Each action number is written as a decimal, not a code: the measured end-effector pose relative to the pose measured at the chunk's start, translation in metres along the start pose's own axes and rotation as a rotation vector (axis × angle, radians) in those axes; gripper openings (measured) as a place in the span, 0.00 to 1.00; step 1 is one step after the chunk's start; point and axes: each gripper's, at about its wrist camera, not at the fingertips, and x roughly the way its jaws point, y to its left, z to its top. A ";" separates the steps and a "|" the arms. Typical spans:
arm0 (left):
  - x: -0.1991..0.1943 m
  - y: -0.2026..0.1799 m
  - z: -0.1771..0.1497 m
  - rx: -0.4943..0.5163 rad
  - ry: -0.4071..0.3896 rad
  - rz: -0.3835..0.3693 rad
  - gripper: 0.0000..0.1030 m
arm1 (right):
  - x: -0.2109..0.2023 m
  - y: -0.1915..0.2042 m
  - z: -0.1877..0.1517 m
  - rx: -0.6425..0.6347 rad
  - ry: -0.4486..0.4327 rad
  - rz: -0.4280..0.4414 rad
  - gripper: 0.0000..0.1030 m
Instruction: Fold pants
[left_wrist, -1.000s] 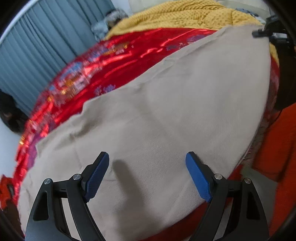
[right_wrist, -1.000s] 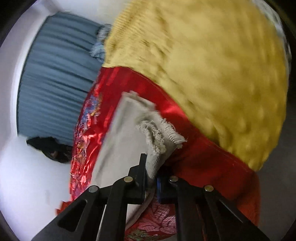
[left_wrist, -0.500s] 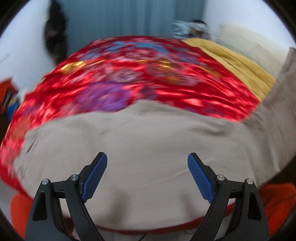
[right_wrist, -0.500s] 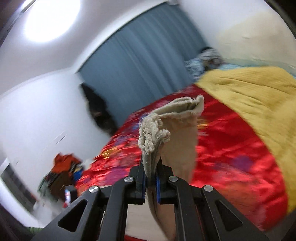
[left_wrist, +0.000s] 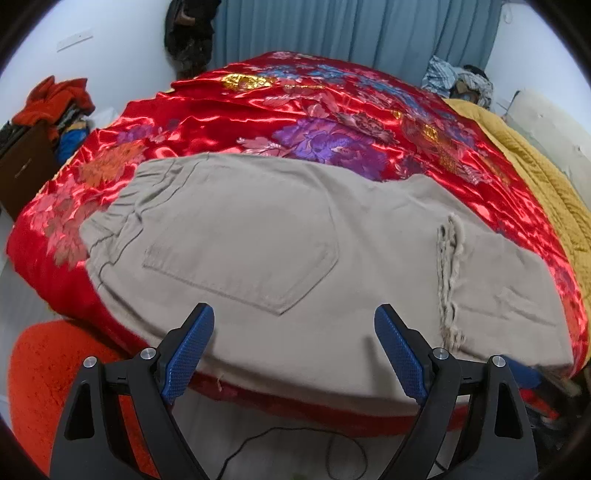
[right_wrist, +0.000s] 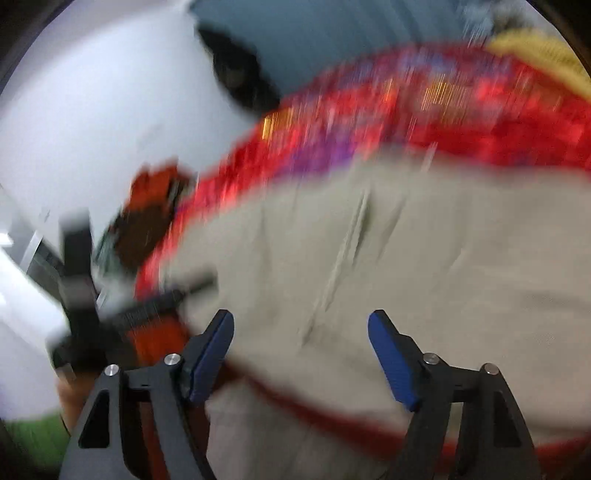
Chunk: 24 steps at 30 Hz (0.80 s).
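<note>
One bed is seen ahead of both grippers, covered by one red satin bedspread (left_wrist: 229, 110) with flower patterns; one mustard knitted blanket (left_wrist: 546, 177) lies at its far right, and one blue-grey curtain (left_wrist: 351, 29) hangs behind. One pair of beige pants (left_wrist: 258, 236) is spread across the near part of the bedspread, directly beyond the left gripper (left_wrist: 294, 350), reaching the bed's front edge. The pants are folded over: one frayed hem (left_wrist: 448, 280) lies on top of the seat area, just beyond and to the right of the right-hand finger, with one back pocket (left_wrist: 243, 266) straight ahead between the fingers and the gathered waistband off to the left. The cloth lies mostly flat, with slight creases.

Two grippers are counted. The left gripper is held wide, with nothing between its blue pads. The right gripper (right_wrist: 301, 354) also stands wide and empty above the pants (right_wrist: 424, 266); its view is heavily blurred, so what looks like a seam or crease ahead of it cannot be identified with certainty.

A second ago the frayed hem was clamped in the right gripper and carried above the bed; its jaws have just been opening, and the hem is now released onto the pants.
</note>
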 end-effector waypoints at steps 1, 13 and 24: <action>-0.001 -0.003 -0.002 0.017 -0.003 0.001 0.87 | -0.006 0.004 -0.002 -0.031 -0.009 0.008 0.72; -0.001 -0.131 0.025 0.288 -0.039 -0.307 0.88 | -0.198 -0.149 0.001 0.303 -0.462 -0.413 0.73; 0.071 -0.157 0.006 0.328 0.086 -0.248 0.80 | -0.120 -0.104 -0.046 -0.015 -0.022 -0.616 0.73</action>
